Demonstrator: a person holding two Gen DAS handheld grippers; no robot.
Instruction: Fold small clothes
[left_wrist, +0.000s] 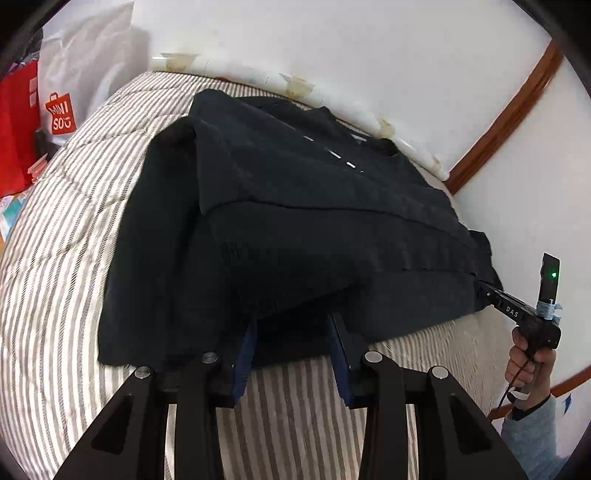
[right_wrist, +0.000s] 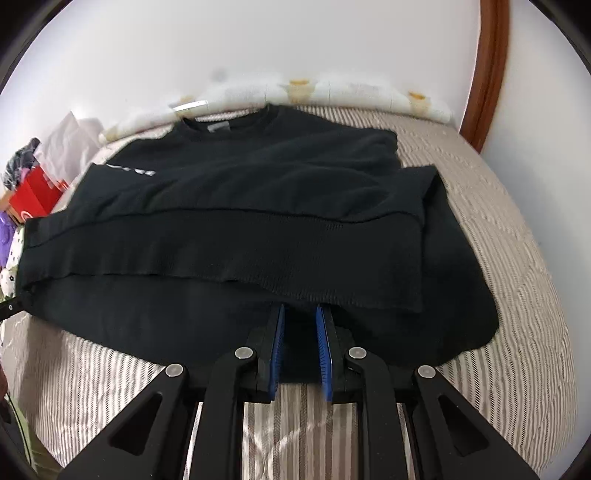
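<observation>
At the far left of the bed, in the left wrist view, a white shopping bag (left_wrist: 74, 81) with a red logo stands beside a red bag (left_wrist: 16, 122); what either holds cannot be made out. The bed (left_wrist: 48, 236) wears a grey-and-white striped cover and sits against a white wall (left_wrist: 332, 40) with a brown wooden trim (left_wrist: 509, 114) at the right.

A black sweater (left_wrist: 295, 206) lies spread on the cover, neck toward the far wall, its lower part folded up so a ribbed hem band runs across the middle. The left gripper (left_wrist: 293, 325) sits at the near edge of the sweater, its blue pads apart with a raised fold of the cloth between their tips; whether the pads press on it cannot be told. The right gripper (right_wrist: 300, 314) has its pads set narrowly with the sweater's near hem reaching between the tips; a firm grip cannot be confirmed. A hand (left_wrist: 528, 358) in a grey sleeve holds that gripper at the right
</observation>
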